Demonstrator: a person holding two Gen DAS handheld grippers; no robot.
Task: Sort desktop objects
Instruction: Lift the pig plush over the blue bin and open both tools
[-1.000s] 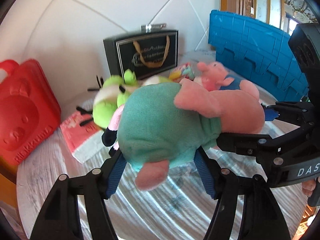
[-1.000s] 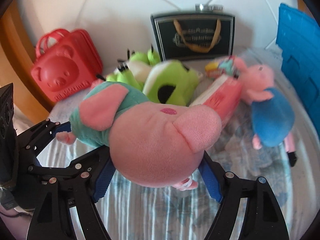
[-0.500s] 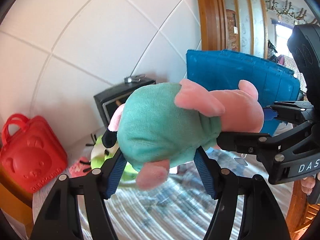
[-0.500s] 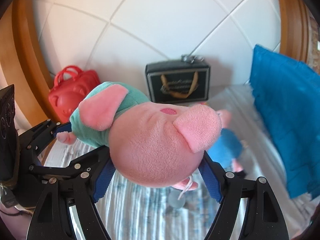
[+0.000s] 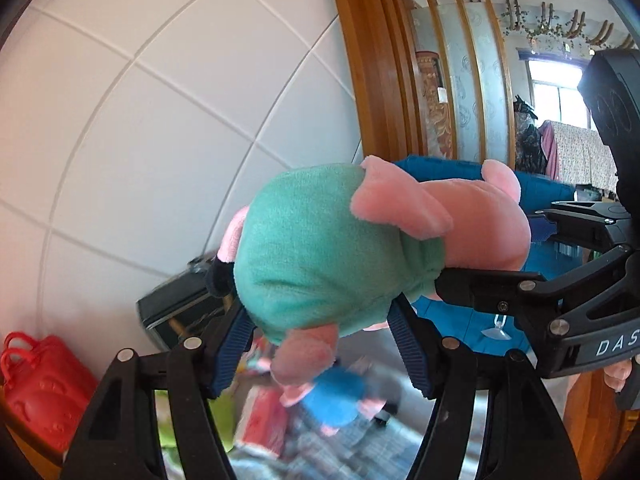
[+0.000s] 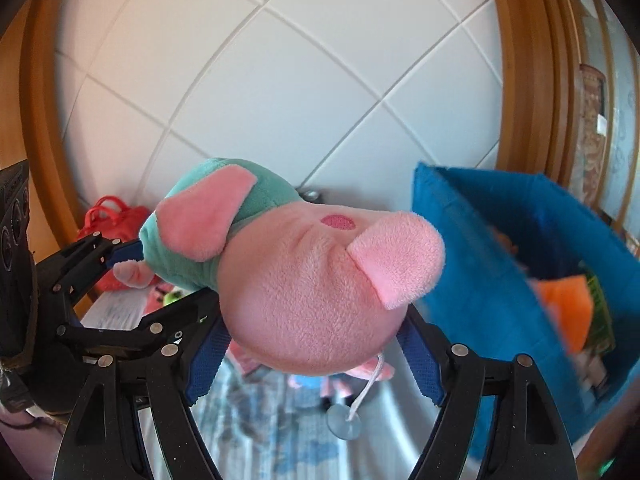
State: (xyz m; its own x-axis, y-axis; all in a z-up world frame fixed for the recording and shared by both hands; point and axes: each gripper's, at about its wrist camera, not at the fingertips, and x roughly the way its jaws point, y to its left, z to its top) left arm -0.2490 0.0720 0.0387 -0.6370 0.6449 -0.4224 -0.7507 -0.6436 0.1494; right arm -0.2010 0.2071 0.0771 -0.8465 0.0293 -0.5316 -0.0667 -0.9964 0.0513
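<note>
Both grippers hold one pink pig plush in a teal dress, high above the table. My left gripper (image 5: pixel 320 344) is shut on its teal body (image 5: pixel 320 252). My right gripper (image 6: pixel 312 356) is shut on its pink head (image 6: pixel 316 300); a suction cup on a white string (image 6: pixel 344 426) hangs below. The right gripper's black frame (image 5: pixel 560 304) shows at the right of the left wrist view, and the left gripper's frame (image 6: pixel 80 304) at the left of the right wrist view. A blue fabric bin (image 6: pixel 500 264) stands open to the right, below the plush.
Below lie a second pig plush in blue (image 5: pixel 336 400), a pink book (image 5: pixel 264 420) and a green plush (image 5: pixel 224 412) on the striped cloth. A black gift bag (image 5: pixel 180 312) and a red bear case (image 5: pixel 40 392) stand by the tiled wall. The bin holds orange and green items (image 6: pixel 568 308).
Both grippers have lifted the pig plush well above the table and swung right toward the blue bin. The grip on it is unchanged.
</note>
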